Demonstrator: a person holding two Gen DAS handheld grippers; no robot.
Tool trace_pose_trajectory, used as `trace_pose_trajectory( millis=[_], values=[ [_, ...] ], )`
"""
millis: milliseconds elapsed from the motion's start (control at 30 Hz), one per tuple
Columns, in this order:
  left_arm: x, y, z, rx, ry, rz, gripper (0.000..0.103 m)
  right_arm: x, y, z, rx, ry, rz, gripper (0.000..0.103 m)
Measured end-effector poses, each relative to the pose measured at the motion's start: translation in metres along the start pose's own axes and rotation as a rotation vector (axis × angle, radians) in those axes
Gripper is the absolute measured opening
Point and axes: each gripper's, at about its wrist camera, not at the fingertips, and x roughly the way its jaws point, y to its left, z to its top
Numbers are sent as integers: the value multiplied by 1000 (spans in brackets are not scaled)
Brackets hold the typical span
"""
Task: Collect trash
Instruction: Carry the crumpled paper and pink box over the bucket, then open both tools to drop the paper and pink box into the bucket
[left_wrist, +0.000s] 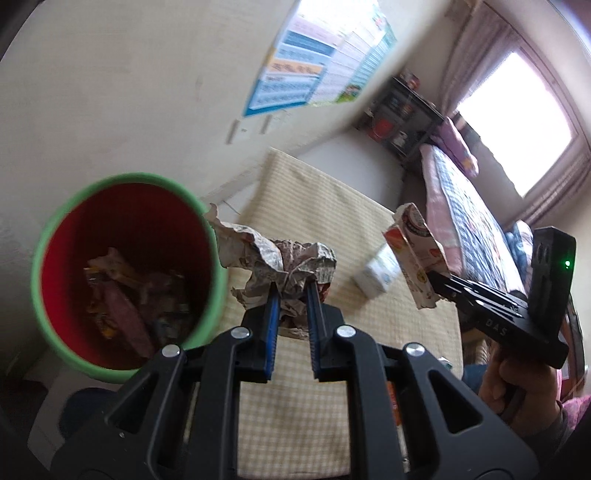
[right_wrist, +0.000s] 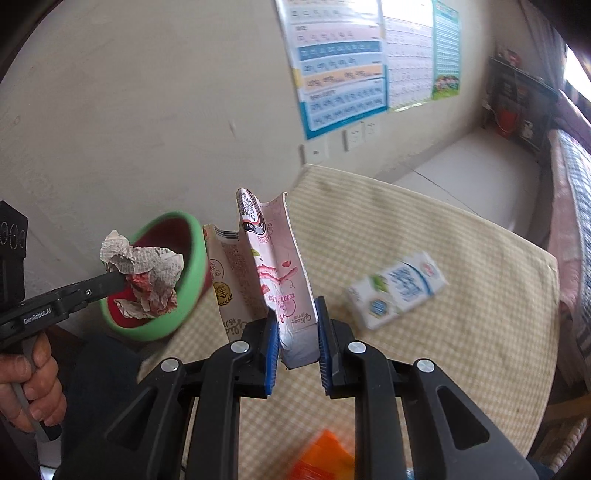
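Checked surface: milk box left. Red bin part full. Left gripper jaws clenched on paper; right gripper jaws on cartons.

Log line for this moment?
left gripper: shut on crumpled newspaper | right gripper: shut on pink carton | bin: part-filled

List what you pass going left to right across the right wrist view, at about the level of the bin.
Left tongs → crumpled newspaper → green bin → pink carton → white and blue carton lying on the checked tablecloth.
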Motion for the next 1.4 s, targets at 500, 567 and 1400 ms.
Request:
trace_pose_trajectory(
  millis=[500,567,1400],
  values=[
    [-46,86,3,-114,-70,111,13,55,108,29,-139,39,141,18],
    [-49,94,2,-125,-72,121,13,63,119,30,-149,49,155,18],
    [-40,147,2,-196,-47,175,14,126,180,43,-226,119,184,19]
  ],
)
